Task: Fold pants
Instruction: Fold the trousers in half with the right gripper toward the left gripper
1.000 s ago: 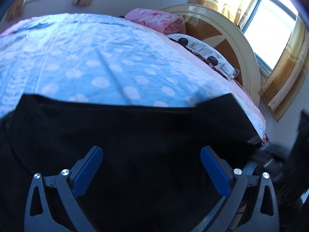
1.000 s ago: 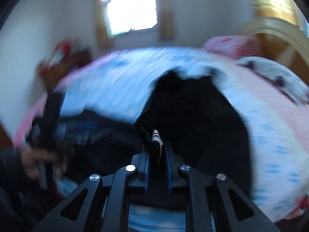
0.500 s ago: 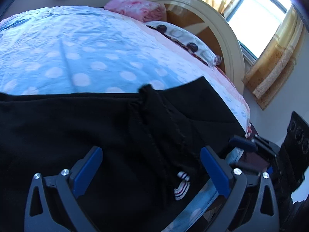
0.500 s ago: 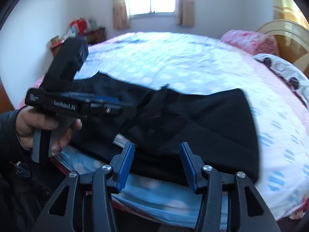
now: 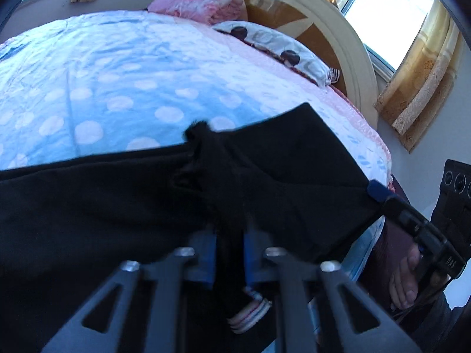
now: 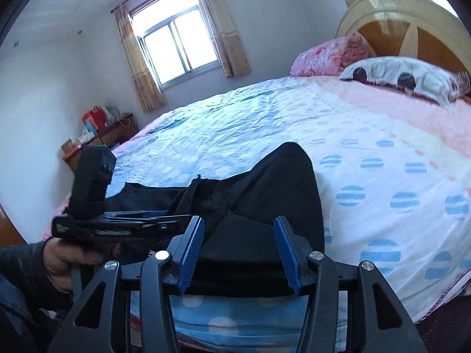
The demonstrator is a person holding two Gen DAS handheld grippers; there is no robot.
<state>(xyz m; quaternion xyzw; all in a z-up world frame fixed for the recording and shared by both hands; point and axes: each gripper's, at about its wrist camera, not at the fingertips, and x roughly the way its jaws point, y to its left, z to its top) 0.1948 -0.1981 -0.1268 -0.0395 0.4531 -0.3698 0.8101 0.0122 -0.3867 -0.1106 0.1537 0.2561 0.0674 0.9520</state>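
The left gripper (image 5: 229,260) pinches a bunched ridge of the black pants (image 5: 103,206) between its fingers, seemingly to drag a fold, while the right gripper (image 6: 239,254) hovers spread wide just above their near edge.

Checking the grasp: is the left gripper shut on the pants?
Shut. The left gripper has its blue pads pinched close on the black pants.

Two close wrist views, bed (image 5: 123,67) probably shared

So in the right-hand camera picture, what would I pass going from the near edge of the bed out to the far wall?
Right gripper, open → black pants → blue dotted bedspread → window.
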